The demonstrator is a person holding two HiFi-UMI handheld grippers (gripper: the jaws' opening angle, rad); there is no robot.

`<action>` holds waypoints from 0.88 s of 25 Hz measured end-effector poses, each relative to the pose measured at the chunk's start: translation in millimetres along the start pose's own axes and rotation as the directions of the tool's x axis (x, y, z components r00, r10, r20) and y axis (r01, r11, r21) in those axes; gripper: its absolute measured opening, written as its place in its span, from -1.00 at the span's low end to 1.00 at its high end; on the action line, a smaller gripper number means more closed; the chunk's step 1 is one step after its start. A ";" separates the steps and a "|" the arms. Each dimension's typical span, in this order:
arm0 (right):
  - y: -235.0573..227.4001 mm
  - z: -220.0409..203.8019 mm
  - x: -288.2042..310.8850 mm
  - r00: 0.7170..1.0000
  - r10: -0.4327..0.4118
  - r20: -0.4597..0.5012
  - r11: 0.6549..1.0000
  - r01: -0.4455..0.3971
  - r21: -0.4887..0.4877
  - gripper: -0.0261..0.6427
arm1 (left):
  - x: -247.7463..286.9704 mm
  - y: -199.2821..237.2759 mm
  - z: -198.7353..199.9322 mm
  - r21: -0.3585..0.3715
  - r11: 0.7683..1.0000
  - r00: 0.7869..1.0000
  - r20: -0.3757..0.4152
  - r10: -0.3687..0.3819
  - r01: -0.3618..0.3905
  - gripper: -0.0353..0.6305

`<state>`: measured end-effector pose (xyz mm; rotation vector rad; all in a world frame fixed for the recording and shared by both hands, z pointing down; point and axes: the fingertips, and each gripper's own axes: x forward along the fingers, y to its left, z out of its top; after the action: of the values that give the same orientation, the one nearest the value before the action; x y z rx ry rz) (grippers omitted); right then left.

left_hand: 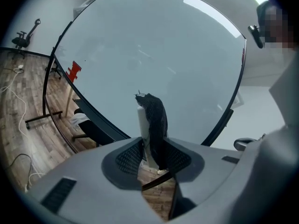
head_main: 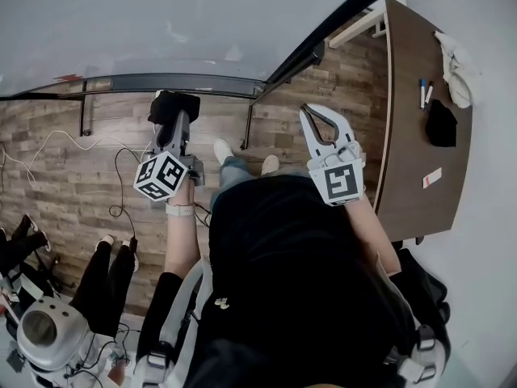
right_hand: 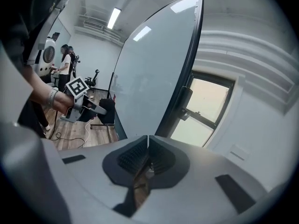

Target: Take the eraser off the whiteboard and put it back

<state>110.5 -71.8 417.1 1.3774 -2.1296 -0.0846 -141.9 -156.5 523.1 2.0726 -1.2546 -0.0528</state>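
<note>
gripping eraser [left_hand: 156, 120] in l claw [left_hand: 153, 155]; r claw [right_hand: 148, 148] closed, empty

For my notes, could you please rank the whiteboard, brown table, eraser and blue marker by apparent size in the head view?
Largest to smallest:
whiteboard
brown table
eraser
blue marker
All plainly differ.

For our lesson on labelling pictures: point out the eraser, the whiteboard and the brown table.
eraser [left_hand: 157, 118], left gripper view, on its black felt side.
whiteboard [left_hand: 154, 45], left gripper view, on its bare writing surface.
brown table [head_main: 408, 120], head view, on a bare part of its top.
</note>
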 end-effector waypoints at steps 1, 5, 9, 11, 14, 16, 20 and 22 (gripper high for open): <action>-0.5 -1.9 -0.9 1.000 -0.007 -0.005 1.000 0.007 0.003 -0.85 | 3.6 2.1 -1.7 -0.013 1.000 1.000 -0.004 -0.004 0.004 -0.50; -2.8 -8.8 -5.6 0.999 -0.033 -0.032 0.999 0.033 0.014 -0.85 | 17.9 8.5 -9.7 -0.044 0.999 1.000 -0.025 -0.019 0.018 -0.49; -3.6 -15.5 -8.1 0.997 -0.054 -0.063 0.998 0.055 0.016 -0.85 | 30.6 19.3 -20.1 -0.095 0.995 0.999 -0.045 -0.021 0.017 -0.49; -2.9 -20.0 -8.7 0.995 -0.065 -0.079 0.998 0.067 0.021 -0.85 | 36.2 25.4 -25.2 -0.142 0.990 0.998 -0.048 -0.028 0.021 -0.49; -3.5 -24.7 -11.4 0.992 -0.081 -0.099 0.996 0.084 0.026 -0.85 | 43.4 31.4 -30.1 -0.203 0.979 0.998 -0.052 -0.040 0.028 -0.49; -4.5 -26.8 -14.0 0.990 -0.090 -0.113 0.995 0.094 0.026 -0.85 | 47.9 34.5 -32.8 -0.230 0.973 0.997 -0.057 -0.044 0.030 -0.49; -5.7 -30.4 -17.8 0.985 -0.107 -0.135 0.993 0.112 0.033 -0.85 | 57.5 34.7 -38.6 -0.281 0.959 0.995 -0.072 -0.066 0.043 -0.49; -5.9 -31.6 -19.5 0.983 -0.116 -0.143 0.992 0.122 0.034 -0.85 | 61.4 35.9 -40.7 -0.295 0.954 0.994 -0.079 -0.072 0.046 -0.49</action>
<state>137.0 -49.8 432.3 1.4895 -1.9431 0.0107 -121.5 -193.1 593.6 1.8340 -1.0612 -0.1630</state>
